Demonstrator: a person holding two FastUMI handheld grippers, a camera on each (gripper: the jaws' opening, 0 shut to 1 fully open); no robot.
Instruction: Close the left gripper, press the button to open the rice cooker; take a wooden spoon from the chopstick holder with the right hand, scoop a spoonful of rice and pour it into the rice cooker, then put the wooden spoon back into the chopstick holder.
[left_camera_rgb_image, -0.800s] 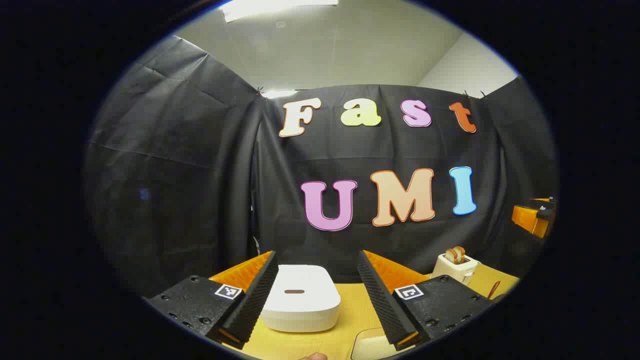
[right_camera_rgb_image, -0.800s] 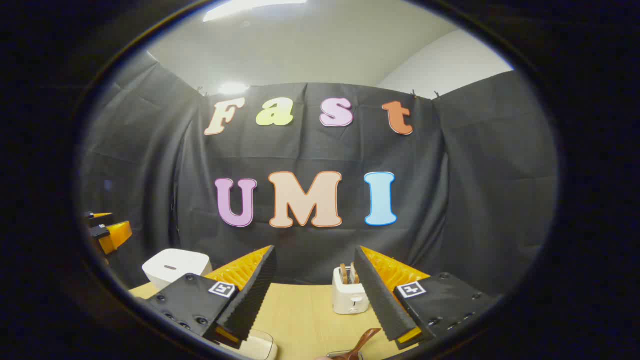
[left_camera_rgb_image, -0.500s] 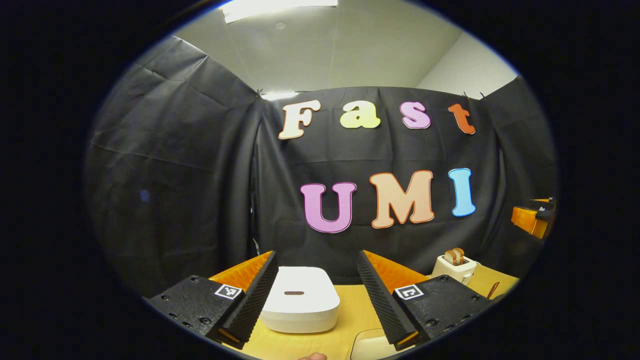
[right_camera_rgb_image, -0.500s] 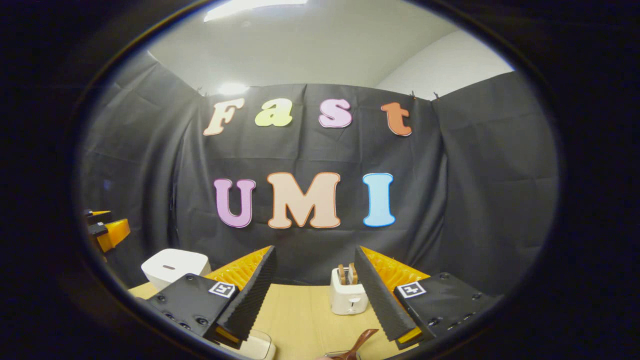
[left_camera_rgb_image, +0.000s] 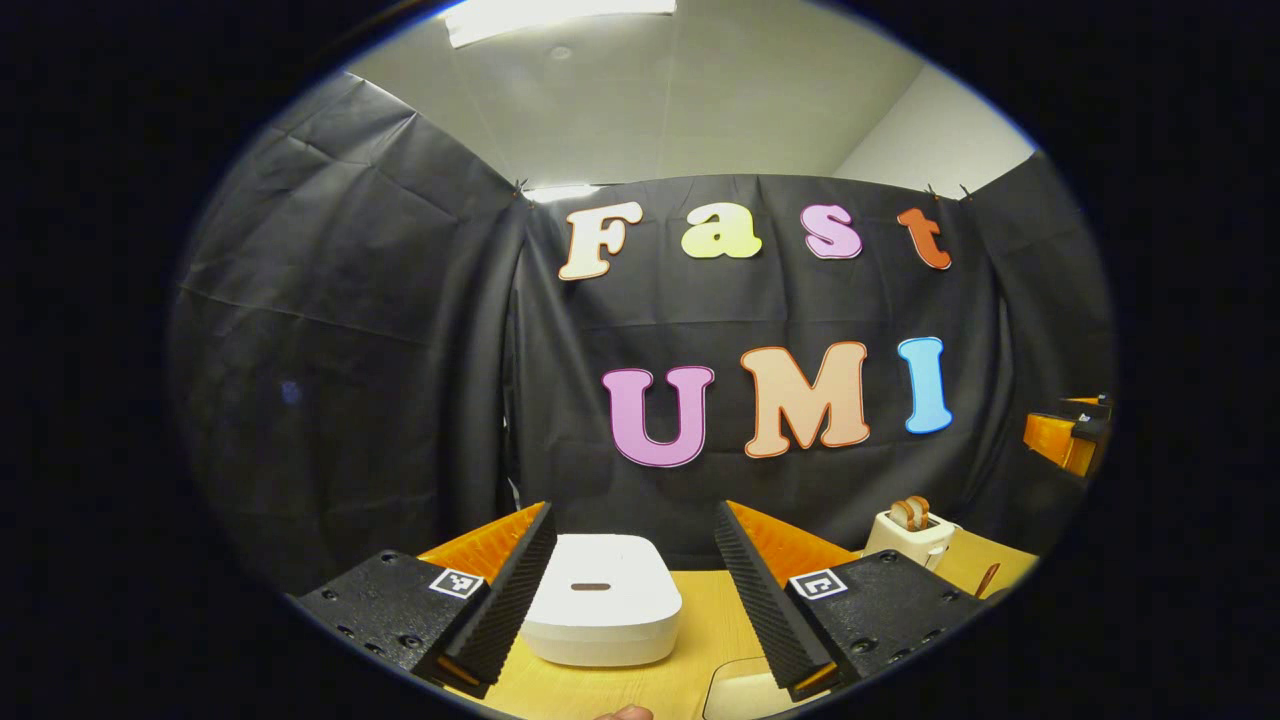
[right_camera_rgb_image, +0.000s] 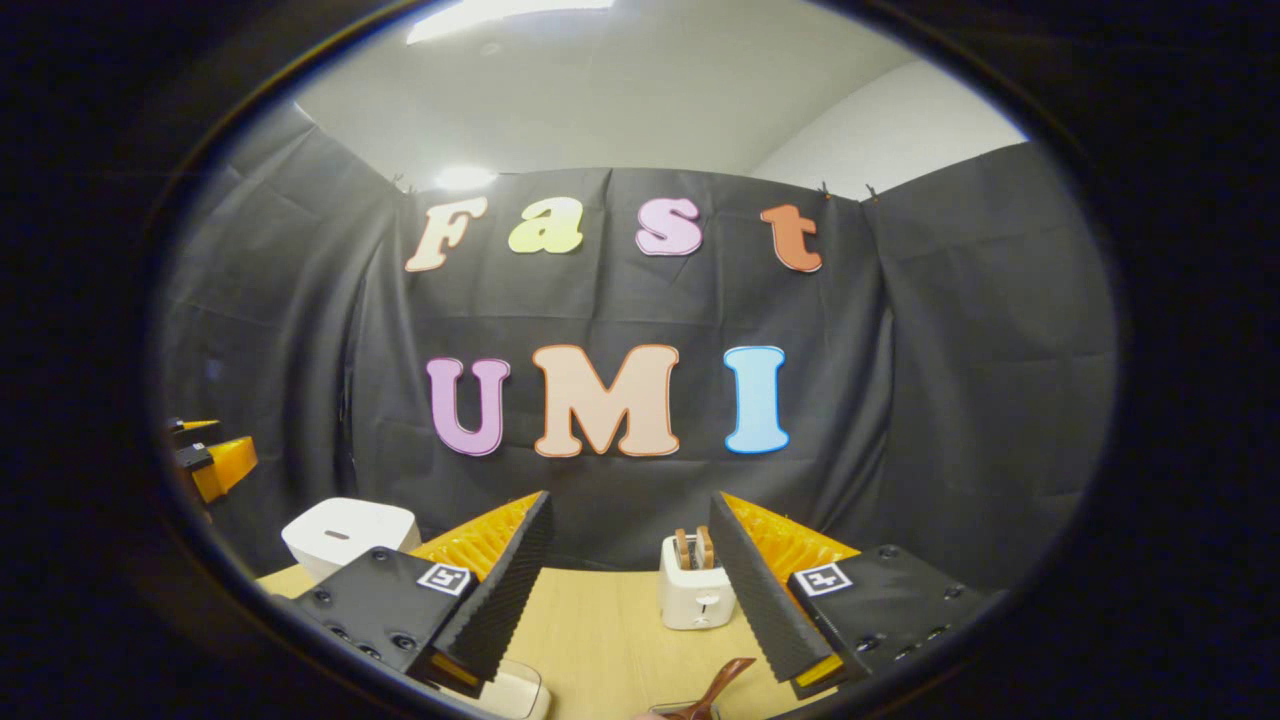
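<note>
The white rice cooker (left_camera_rgb_image: 600, 598) sits shut on the wooden table, seen between the fingers of my left gripper (left_camera_rgb_image: 634, 510), which is open and empty. A dark slot-shaped button (left_camera_rgb_image: 590, 586) marks its lid. In the right gripper view the cooker (right_camera_rgb_image: 350, 530) stands at the far left. My right gripper (right_camera_rgb_image: 630, 500) is open and holds nothing. A wooden spoon (right_camera_rgb_image: 718, 688) pokes up at the bottom edge just inside its right finger; what it stands in is cut off. Its handle (left_camera_rgb_image: 988, 578) also shows at the far right in the left gripper view.
A white toaster (right_camera_rgb_image: 695, 592) with bread slices stands at the back of the table (right_camera_rgb_image: 610, 620), also visible as the toaster (left_camera_rgb_image: 908, 535) on the right. A pale rounded container (left_camera_rgb_image: 740, 695) lies near the front edge. The other gripper (left_camera_rgb_image: 1070, 440) hangs at the right edge.
</note>
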